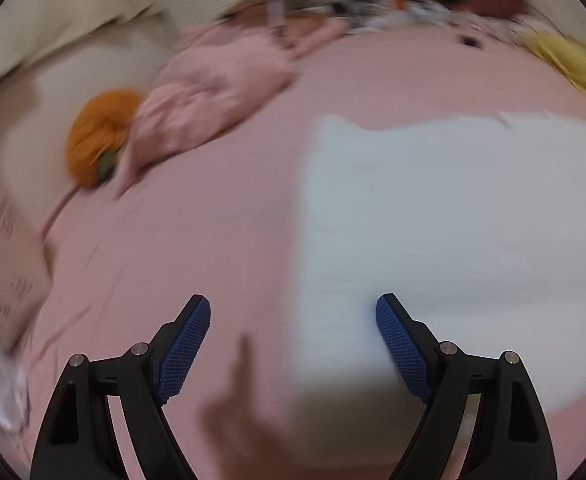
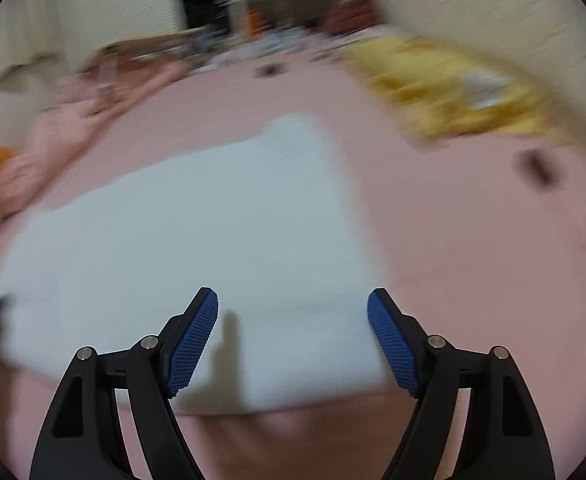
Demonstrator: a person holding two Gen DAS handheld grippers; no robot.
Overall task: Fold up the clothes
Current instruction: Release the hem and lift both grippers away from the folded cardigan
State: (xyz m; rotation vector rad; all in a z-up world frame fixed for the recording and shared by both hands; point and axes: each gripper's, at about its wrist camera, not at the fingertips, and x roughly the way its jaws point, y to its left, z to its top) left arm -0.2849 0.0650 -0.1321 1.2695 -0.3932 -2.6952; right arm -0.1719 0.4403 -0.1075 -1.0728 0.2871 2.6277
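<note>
A white garment [image 1: 453,220] lies flat on a pink bedsheet [image 1: 213,220]. In the left wrist view it fills the right half; my left gripper [image 1: 293,312] is open and empty above its left edge. In the right wrist view the white garment [image 2: 197,240] lies spread in the centre. My right gripper [image 2: 293,304] is open and empty above its near right part. Both views are motion-blurred.
A crumpled pink garment [image 1: 213,92] and an orange item [image 1: 101,136] lie at the far left. A yellow garment [image 2: 453,92] lies at the far right. A small dark object [image 2: 537,168] sits on the sheet. Clutter lines the far edge.
</note>
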